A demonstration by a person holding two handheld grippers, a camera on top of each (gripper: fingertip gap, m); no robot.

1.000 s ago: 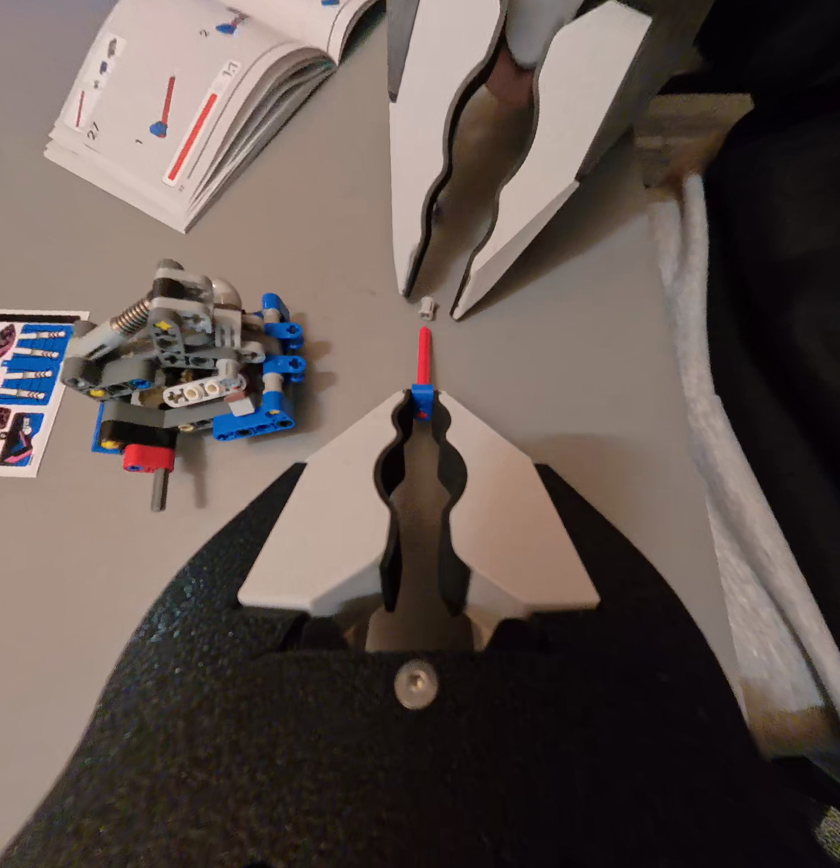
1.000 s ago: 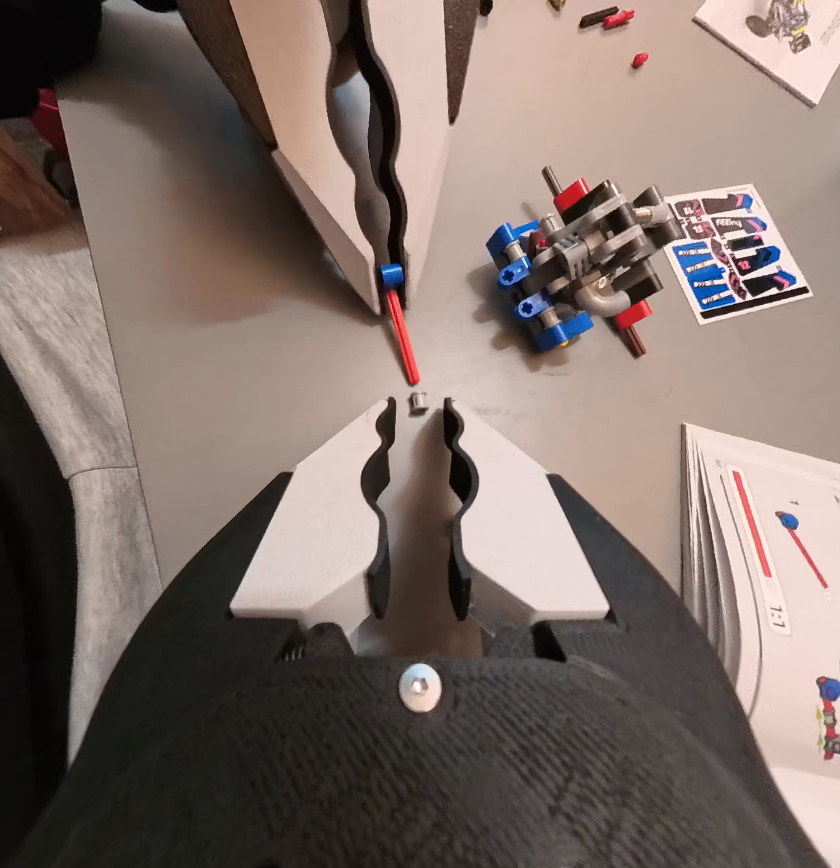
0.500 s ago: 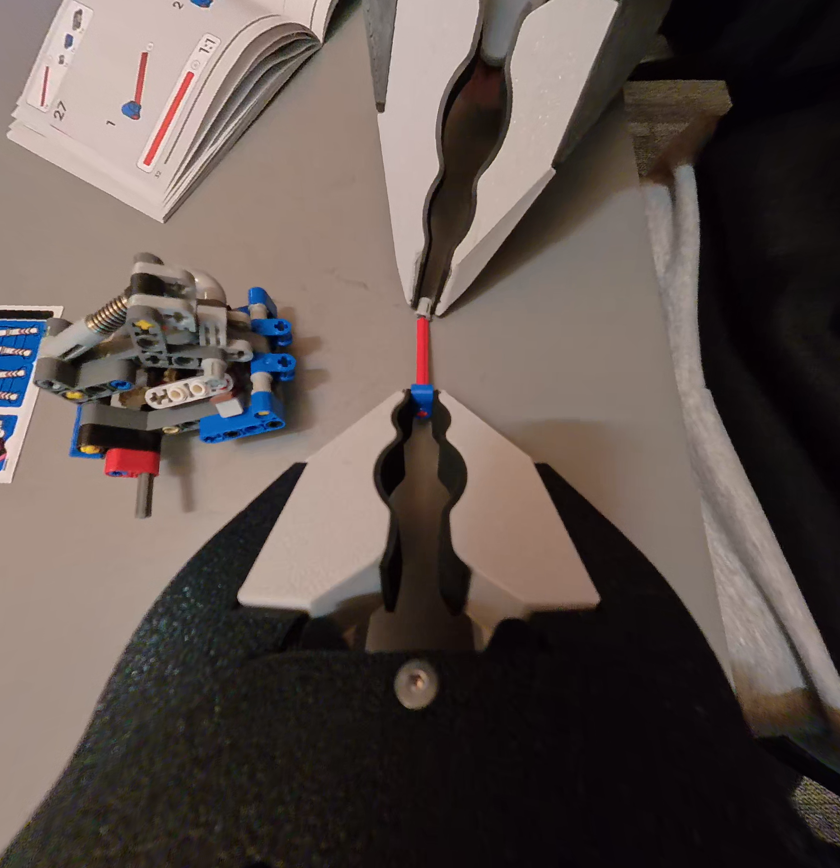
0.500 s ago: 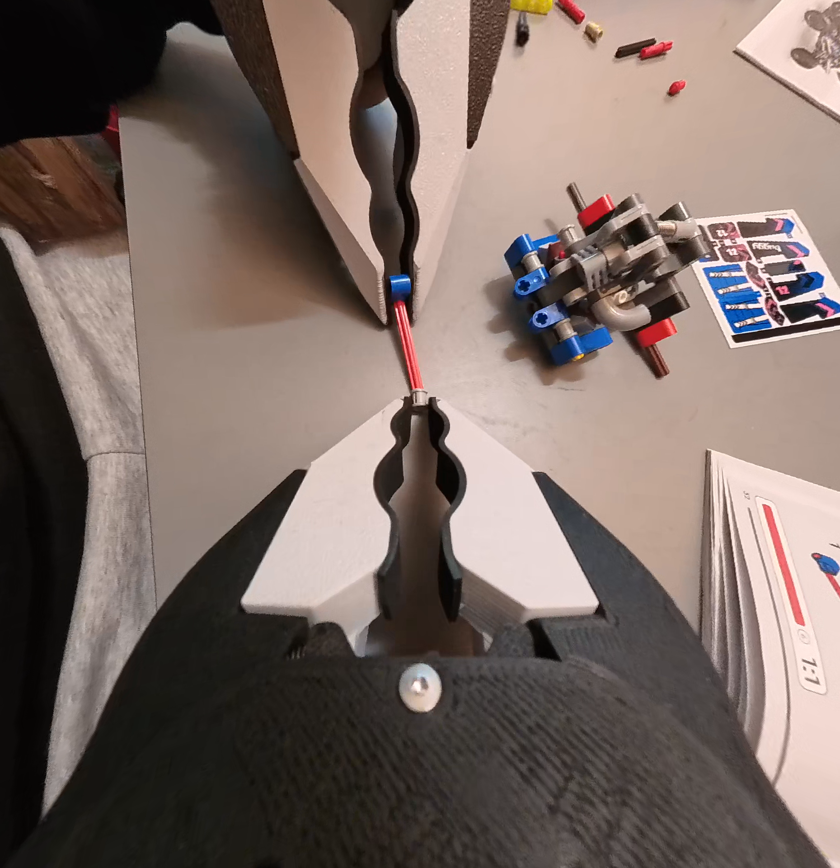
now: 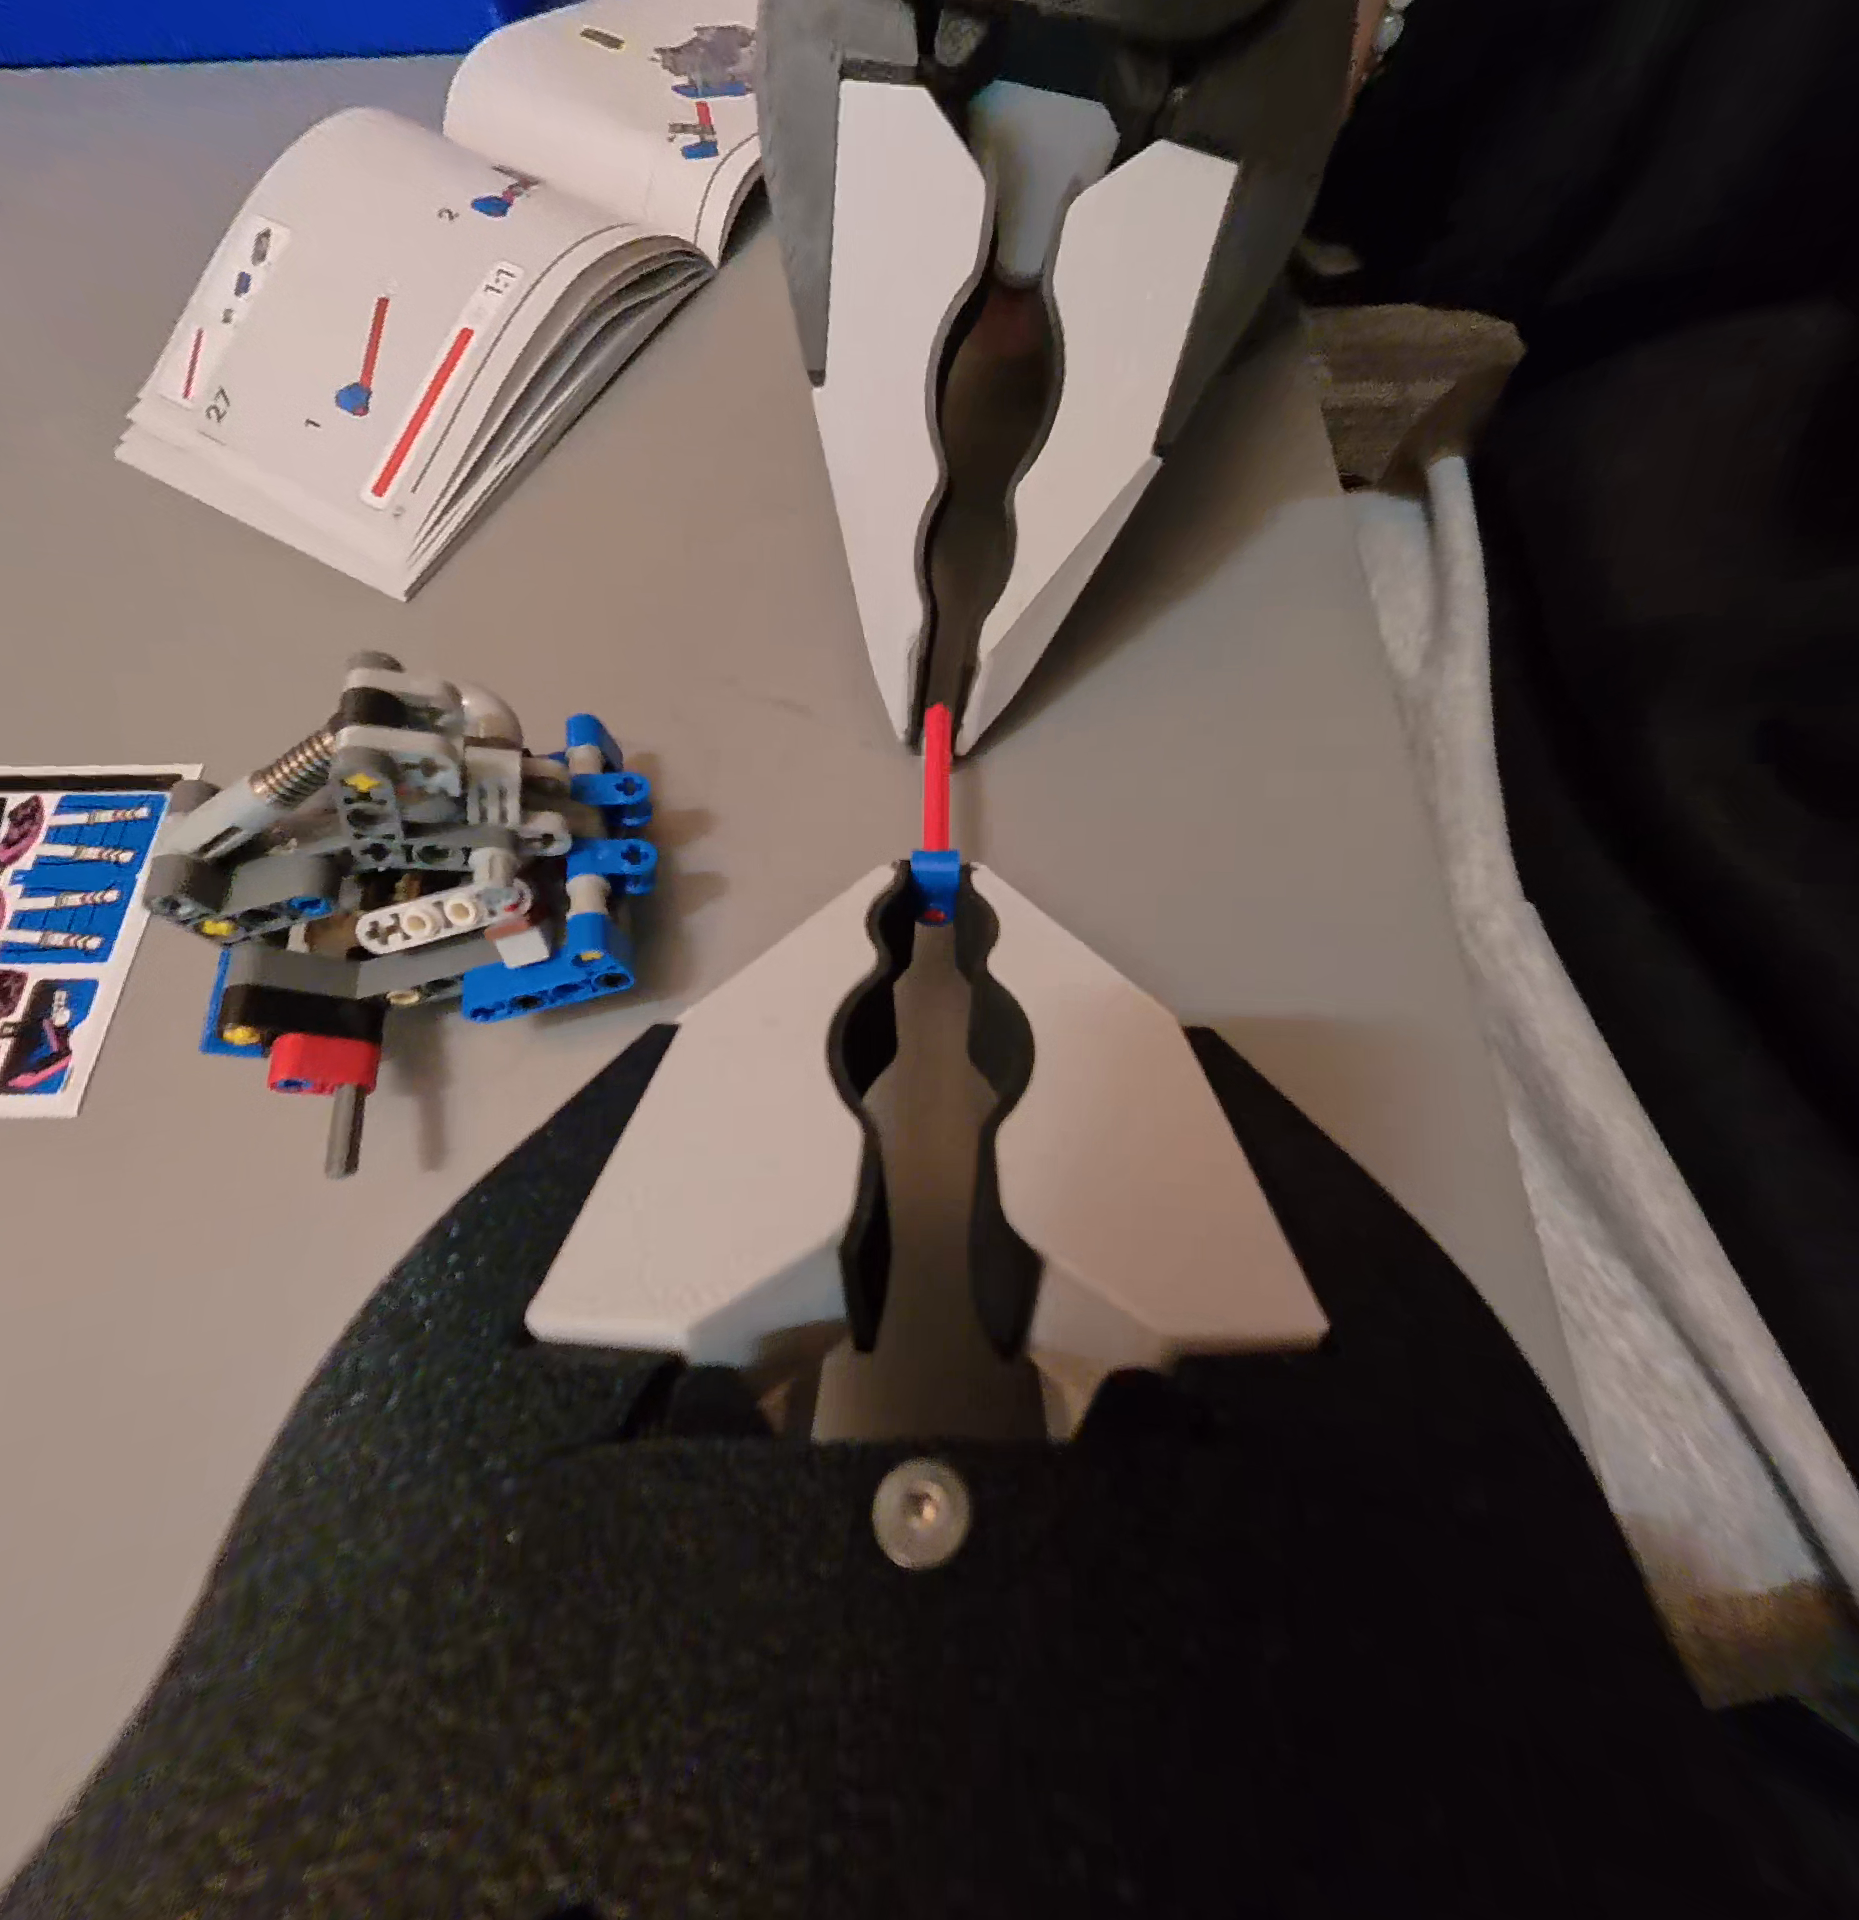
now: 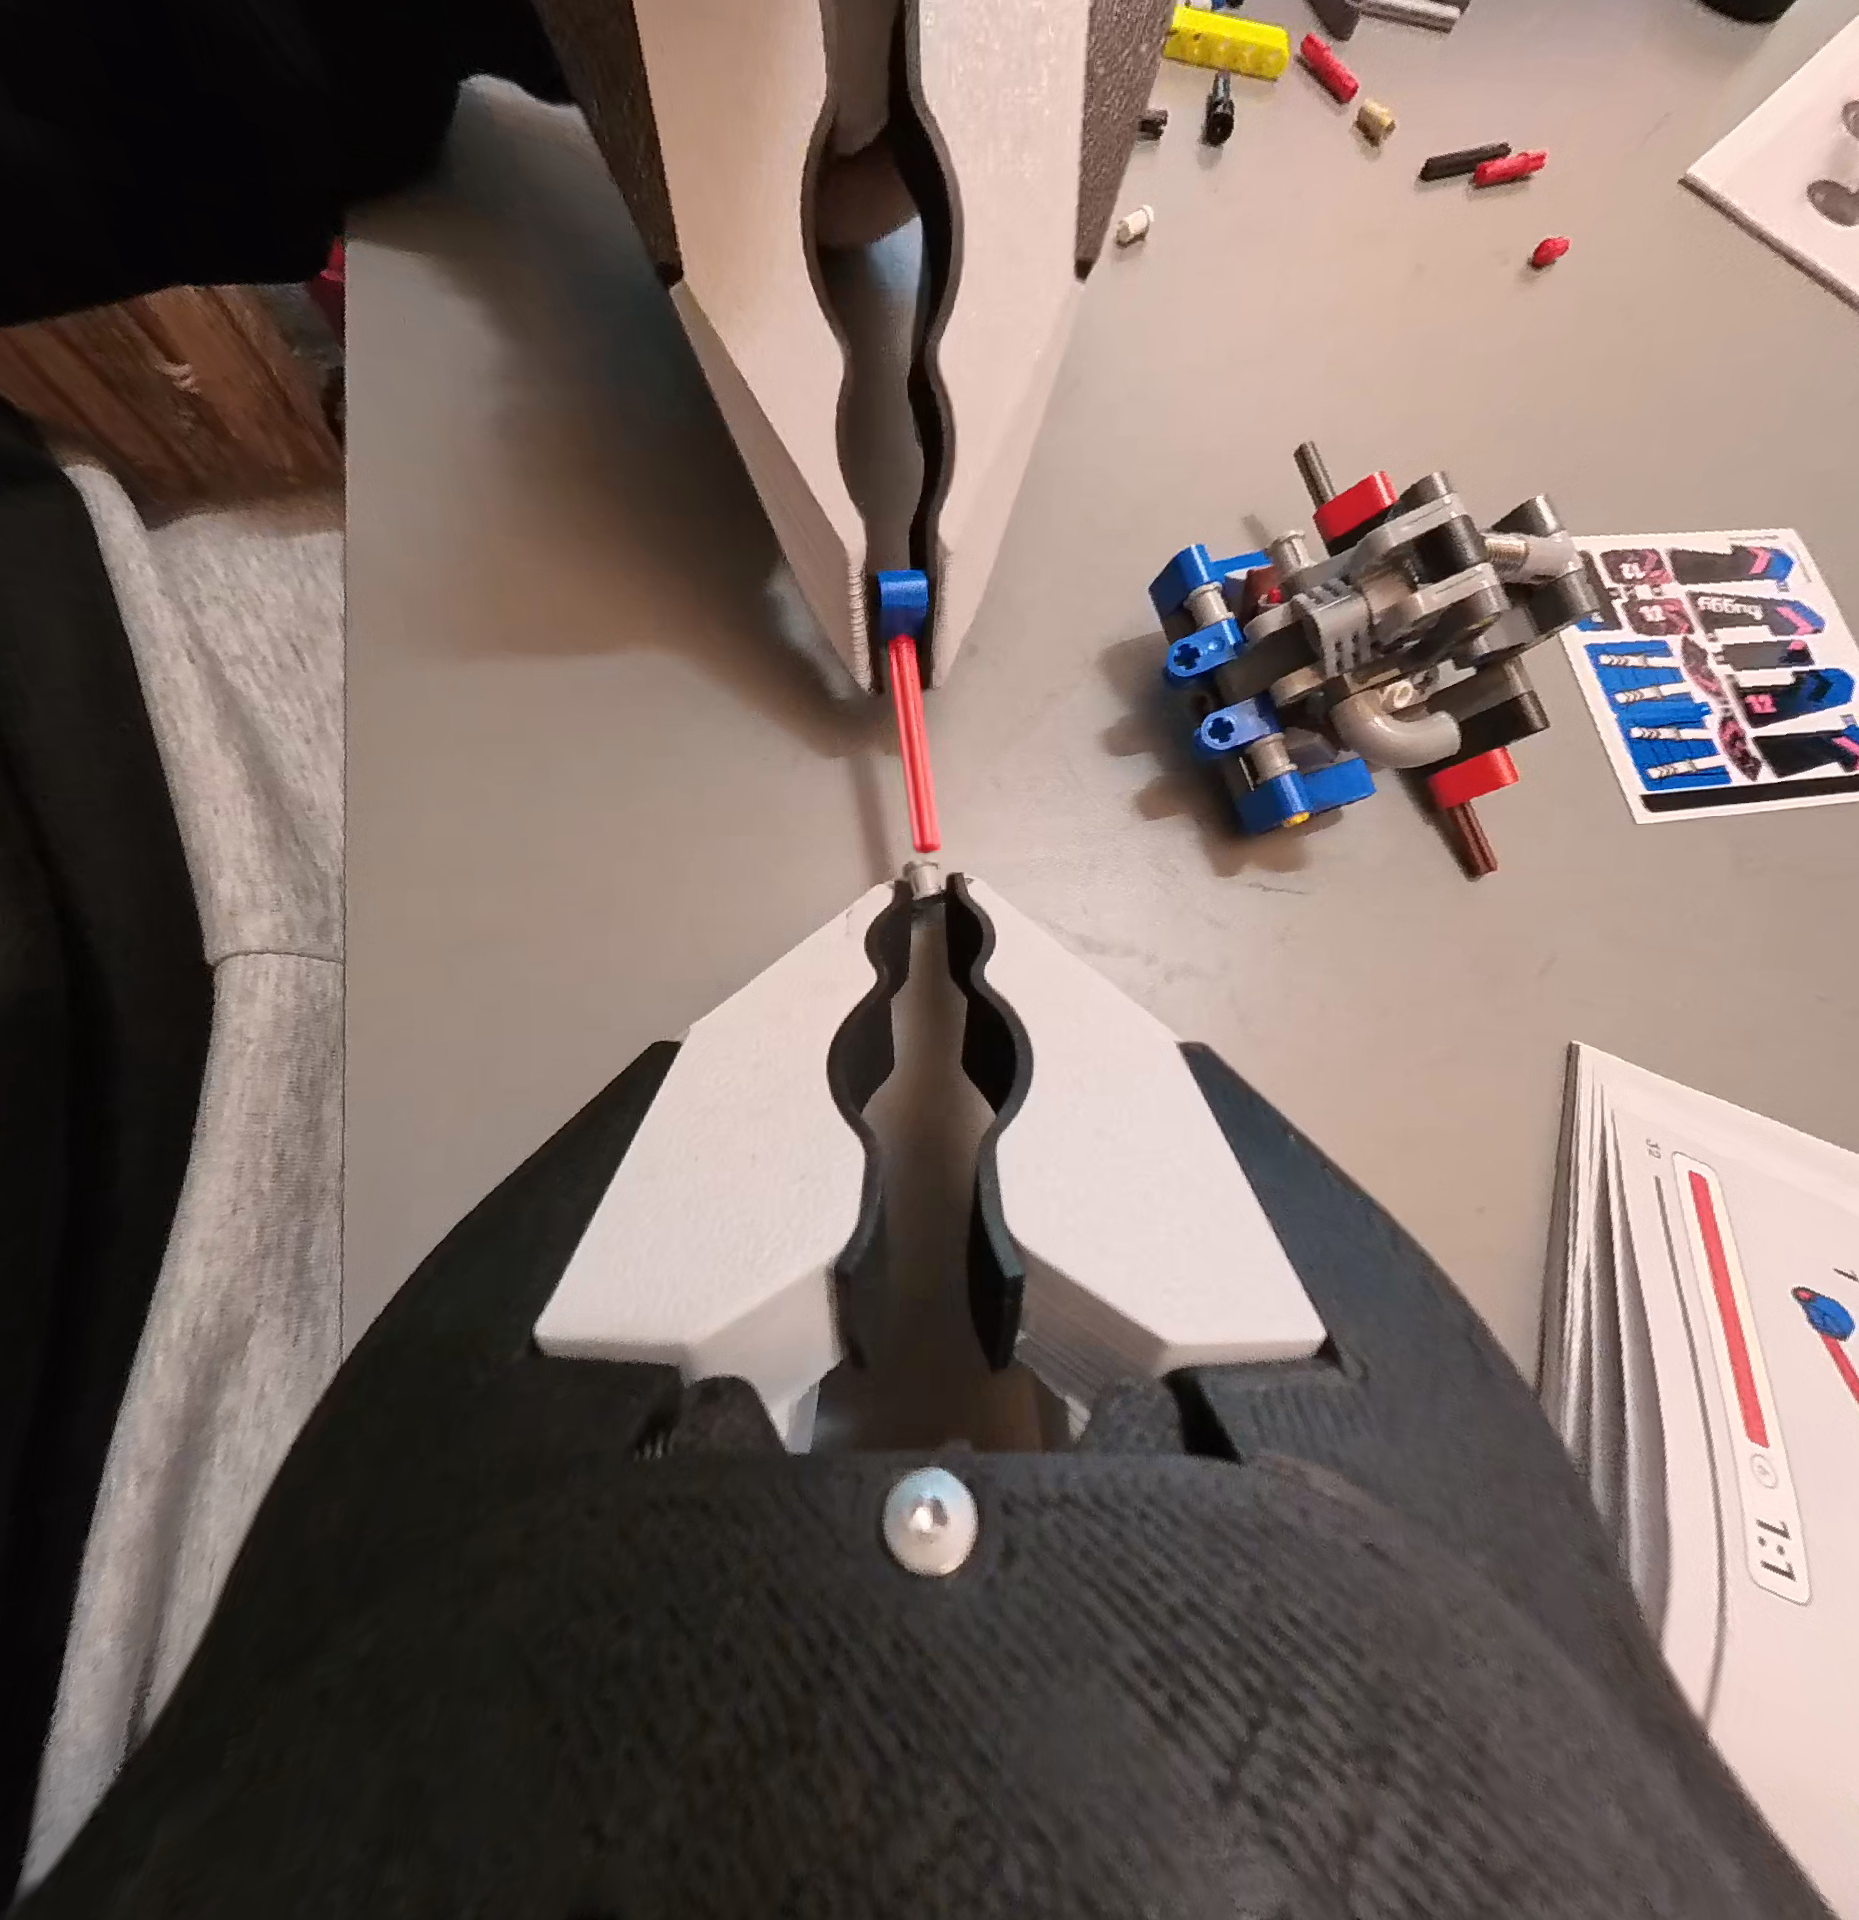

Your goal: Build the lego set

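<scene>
My left gripper is shut on a small blue connector with a thin red axle sticking forward out of it. My right gripper is shut on a tiny grey bush at its tips. The two grippers face each other tip to tip above the grey table. In the right wrist view the axle ends just short of the bush. In the left wrist view the axle's far end sits between the right gripper's tips and the bush is hidden. The half-built grey, black and blue model lies to my left.
An open instruction booklet lies at the far left, a sticker sheet beside the model. Loose red, black and yellow pieces lie at the table's far side. The table edge and a grey sleeve are close by.
My right gripper closed on the grey bush and lifted it from the table. The bush met the axle's tip half a second ago; now a small gap shows between them in the right wrist view.
</scene>
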